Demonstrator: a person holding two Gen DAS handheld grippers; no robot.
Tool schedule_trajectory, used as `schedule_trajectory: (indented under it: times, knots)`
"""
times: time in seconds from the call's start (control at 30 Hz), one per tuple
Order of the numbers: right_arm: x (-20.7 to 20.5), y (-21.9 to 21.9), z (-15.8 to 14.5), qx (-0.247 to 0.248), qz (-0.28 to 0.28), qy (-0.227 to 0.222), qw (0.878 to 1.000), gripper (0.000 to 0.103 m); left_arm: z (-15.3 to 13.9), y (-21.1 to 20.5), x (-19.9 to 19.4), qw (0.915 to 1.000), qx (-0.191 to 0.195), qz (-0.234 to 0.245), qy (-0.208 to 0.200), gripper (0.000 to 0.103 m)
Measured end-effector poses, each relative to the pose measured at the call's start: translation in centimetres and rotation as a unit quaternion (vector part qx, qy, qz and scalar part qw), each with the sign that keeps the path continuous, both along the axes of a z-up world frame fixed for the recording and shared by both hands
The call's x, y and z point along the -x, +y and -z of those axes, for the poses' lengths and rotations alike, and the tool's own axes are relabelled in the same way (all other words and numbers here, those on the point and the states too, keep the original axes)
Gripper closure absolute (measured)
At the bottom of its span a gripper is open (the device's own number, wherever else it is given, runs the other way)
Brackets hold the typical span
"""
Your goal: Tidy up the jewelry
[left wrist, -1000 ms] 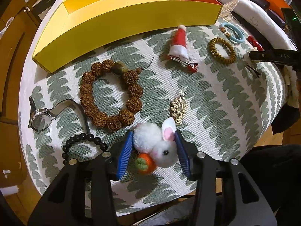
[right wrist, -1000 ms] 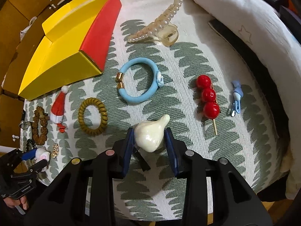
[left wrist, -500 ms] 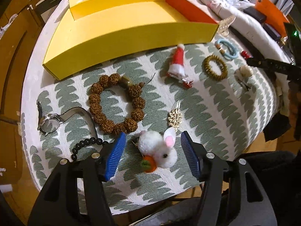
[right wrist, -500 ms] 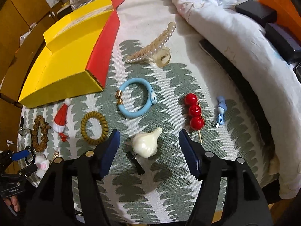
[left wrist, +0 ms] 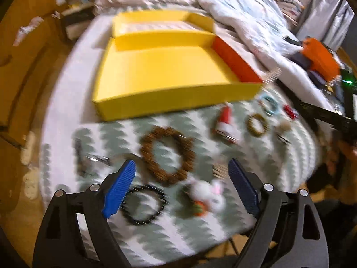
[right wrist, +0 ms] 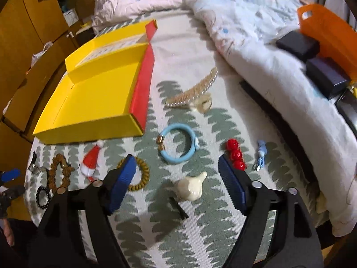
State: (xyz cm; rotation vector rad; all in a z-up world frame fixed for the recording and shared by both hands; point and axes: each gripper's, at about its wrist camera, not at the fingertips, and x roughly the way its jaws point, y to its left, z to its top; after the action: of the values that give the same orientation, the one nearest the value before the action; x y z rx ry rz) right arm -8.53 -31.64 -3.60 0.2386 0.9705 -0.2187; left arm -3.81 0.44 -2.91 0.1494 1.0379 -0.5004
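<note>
Both claws spread wide over the bed, nothing gripped.

My left claw hangs apart above the blurred white bunny clip, which lies on the patterned cloth between the fingers — black bead bracelet near left, brown bead bracelet just beyond. My right claw is apart too, the cream shell clip lying between its fingers, untouched. The yellow tray sits at far left — blue bangle and red berry stick lie beyond the shell.
</note>
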Motion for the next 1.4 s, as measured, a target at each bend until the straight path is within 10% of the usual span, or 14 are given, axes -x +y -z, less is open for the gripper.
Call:
schedule_trajectory:
  times: [0.5, 1.4]
  knots:
    - [0.2, 5.2, 1.1, 0.038, -0.020, 0.030, 0.999, 0.018, -1.5, -0.2, 2.6, 0.9845, -0.047, -0.089, -0.143, 0.010]
    - [4.5, 5.8, 2.0, 0.047, -0.011, 0.062, 0.997, 0.018, -2.2, -0.8, 4.3, 0.9758, -0.061, -0.117, -0.174, 0.006]
